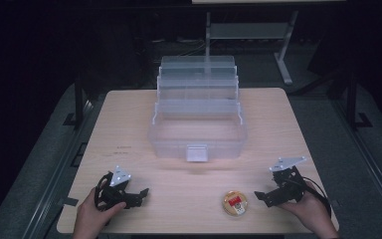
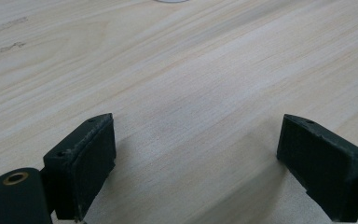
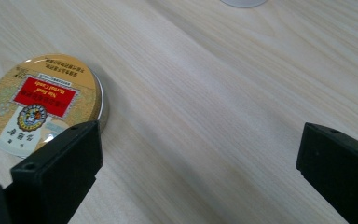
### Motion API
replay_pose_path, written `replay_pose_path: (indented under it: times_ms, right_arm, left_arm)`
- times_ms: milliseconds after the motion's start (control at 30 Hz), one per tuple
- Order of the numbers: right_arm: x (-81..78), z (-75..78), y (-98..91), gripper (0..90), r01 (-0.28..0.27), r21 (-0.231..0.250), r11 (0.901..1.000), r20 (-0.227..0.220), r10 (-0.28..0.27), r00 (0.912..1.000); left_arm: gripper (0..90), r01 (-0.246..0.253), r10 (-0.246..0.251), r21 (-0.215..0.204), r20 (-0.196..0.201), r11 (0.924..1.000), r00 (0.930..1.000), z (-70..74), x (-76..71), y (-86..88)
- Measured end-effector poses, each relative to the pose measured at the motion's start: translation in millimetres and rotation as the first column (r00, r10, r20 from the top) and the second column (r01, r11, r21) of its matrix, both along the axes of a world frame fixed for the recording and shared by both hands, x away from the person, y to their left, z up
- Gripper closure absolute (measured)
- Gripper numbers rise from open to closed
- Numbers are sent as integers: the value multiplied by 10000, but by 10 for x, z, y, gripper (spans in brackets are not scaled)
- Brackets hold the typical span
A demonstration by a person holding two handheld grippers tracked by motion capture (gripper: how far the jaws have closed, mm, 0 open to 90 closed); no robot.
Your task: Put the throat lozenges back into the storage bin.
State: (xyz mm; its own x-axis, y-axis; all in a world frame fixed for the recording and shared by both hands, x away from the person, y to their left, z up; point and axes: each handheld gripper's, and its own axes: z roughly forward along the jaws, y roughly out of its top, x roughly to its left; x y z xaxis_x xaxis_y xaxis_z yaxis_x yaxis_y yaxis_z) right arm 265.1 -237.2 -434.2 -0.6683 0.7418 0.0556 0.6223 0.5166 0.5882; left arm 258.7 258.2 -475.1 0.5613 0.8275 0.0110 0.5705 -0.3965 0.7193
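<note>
Resting left gripper (image 1: 138, 195) spread | right gripper (image 1: 262, 197) spread | tin (image 3: 42, 103) label small, partly hidden

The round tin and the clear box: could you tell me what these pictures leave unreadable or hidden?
- Round tin, right gripper view: the fine print is too small, and a black jaw covers its near edge.
- Same tin, high view: the label is too small to read.
- Clear plastic box, both gripper views: cut off by the top edge.
</note>
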Motion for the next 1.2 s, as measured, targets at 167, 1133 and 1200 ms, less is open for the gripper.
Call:
replay_pose_path:
  times_ms: [167,1133,1200]
  right_arm:
    - [-13,11,26,0,-63,-23,10000,-56,63,10000]
    - [-83,23,265,0,-1010,-169,9947,-231,1006,9947]
    - [-89,20,289,0,-1055,-159,9943,-270,1050,9941]
  left_arm:
    - [107,0,0,-1,-1,10000,10000,0,0,0]
    - [107,1,-1,2,-1,10000,10000,0,0,0]
    - [107,0,0,3,-1,10000,10000,0,0,0]
